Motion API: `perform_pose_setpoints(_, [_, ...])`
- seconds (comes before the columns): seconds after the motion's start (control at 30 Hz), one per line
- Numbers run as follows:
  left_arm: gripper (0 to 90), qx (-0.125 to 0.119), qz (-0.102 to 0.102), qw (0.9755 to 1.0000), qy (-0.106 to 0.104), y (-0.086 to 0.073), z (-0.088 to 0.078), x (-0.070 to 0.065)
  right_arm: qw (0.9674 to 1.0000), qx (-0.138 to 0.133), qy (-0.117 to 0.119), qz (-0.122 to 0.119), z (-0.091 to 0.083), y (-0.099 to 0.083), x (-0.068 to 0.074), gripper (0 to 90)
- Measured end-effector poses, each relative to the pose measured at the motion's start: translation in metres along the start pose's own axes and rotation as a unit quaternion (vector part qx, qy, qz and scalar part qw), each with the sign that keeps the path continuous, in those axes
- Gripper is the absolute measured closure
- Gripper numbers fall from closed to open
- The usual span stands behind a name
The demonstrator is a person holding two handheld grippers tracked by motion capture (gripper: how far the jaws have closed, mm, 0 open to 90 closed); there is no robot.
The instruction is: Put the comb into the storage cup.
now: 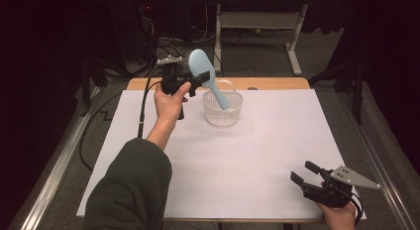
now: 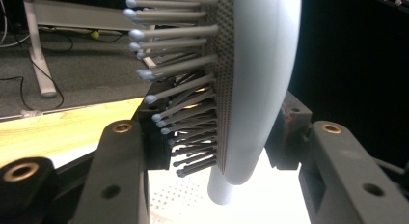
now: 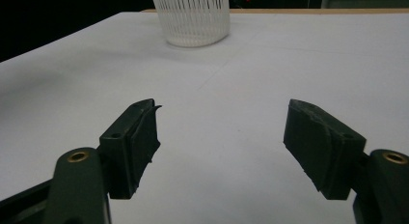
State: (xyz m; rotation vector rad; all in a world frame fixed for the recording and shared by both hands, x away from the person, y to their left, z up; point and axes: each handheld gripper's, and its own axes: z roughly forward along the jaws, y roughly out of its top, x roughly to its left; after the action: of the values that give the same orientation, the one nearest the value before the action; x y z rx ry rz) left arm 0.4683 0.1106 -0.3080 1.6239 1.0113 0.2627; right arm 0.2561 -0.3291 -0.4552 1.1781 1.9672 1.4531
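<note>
I read the pale blue hairbrush [image 1: 207,76] as clamped at its head in the left gripper [image 1: 197,82], held in the air above the far left part of the table; its handle slants down to the right and ends over the white perforated basket [image 1: 224,116]. In the left gripper view the brush [image 2: 255,79] sits between both jaws, bristles [image 2: 178,69] facing left, back against the right jaw. Whether the handle tip touches the basket rim I cannot tell.

The basket stands near the far edge of the white sheet [image 1: 237,155], well apart from the side edges. I note wide bare sheet between basket and near edge.

My left hand [image 1: 168,103] is raised, forearm reaching forward from the dark sleeve [image 1: 131,190]. The right gripper [image 1: 307,178] rests low at the near right corner, its jaws spread apart with nothing between them, pointing toward the basket [image 3: 193,16].
</note>
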Motion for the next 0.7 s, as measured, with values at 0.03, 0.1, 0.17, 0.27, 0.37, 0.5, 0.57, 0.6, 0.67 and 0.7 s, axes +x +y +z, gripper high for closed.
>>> perform_pose_setpoints(0.03, [52.9,-0.001,-0.001,1.0000,0.001,0.000,0.001,0.001,1.0000,0.001,0.001,0.000,0.000,0.000,0.000,28.8])
perform_pose_setpoints(0.1, [52.8,0.000,-0.005,1.0000,0.003,0.000,0.004,0.002,1.0000,0.000,0.000,0.001,0.000,0.000,0.000,29.0])
perform_pose_setpoints(0.17, [52.8,0.004,-0.003,0.9999,0.009,0.000,0.007,0.003,1.0000,0.001,0.001,0.002,0.000,0.000,-0.001,29.1])
perform_pose_setpoints(0.27, [52.8,0.004,-0.009,0.9998,0.015,0.000,0.011,0.006,1.0000,-0.001,0.001,0.002,-0.001,0.000,-0.001,29.2])
perform_pose_setpoints(0.37, [52.8,0.008,-0.011,0.9998,0.017,-0.002,0.017,0.007,1.0000,0.000,0.000,0.004,-0.001,0.000,-0.001,29.2])
perform_pose_setpoints(0.5, [52.8,0.014,-0.010,0.9997,0.019,-0.005,0.023,0.008,1.0000,0.002,0.001,0.002,0.000,0.000,0.000,29.2])
perform_pose_setpoints(0.57, [52.8,0.018,-0.010,0.9996,0.020,-0.007,0.025,0.007,1.0000,0.002,0.001,0.002,0.000,0.000,0.000,29.2])
perform_pose_setpoints(0.6, [52.7,0.020,-0.009,0.9995,0.022,-0.007,0.027,0.007,1.0000,0.003,0.001,0.002,0.000,-0.001,0.000,29.2])
perform_pose_setpoints(0.67, [52.7,0.021,-0.010,0.9994,0.025,-0.008,0.029,0.007,1.0000,0.004,0.001,0.003,0.000,-0.001,-0.001,29.1])
perform_pose_setpoints(0.7, [52.7,0.022,-0.011,0.9994,0.024,-0.008,0.029,0.007,1.0000,0.005,0.002,0.004,0.001,-0.001,-0.001,29.2])
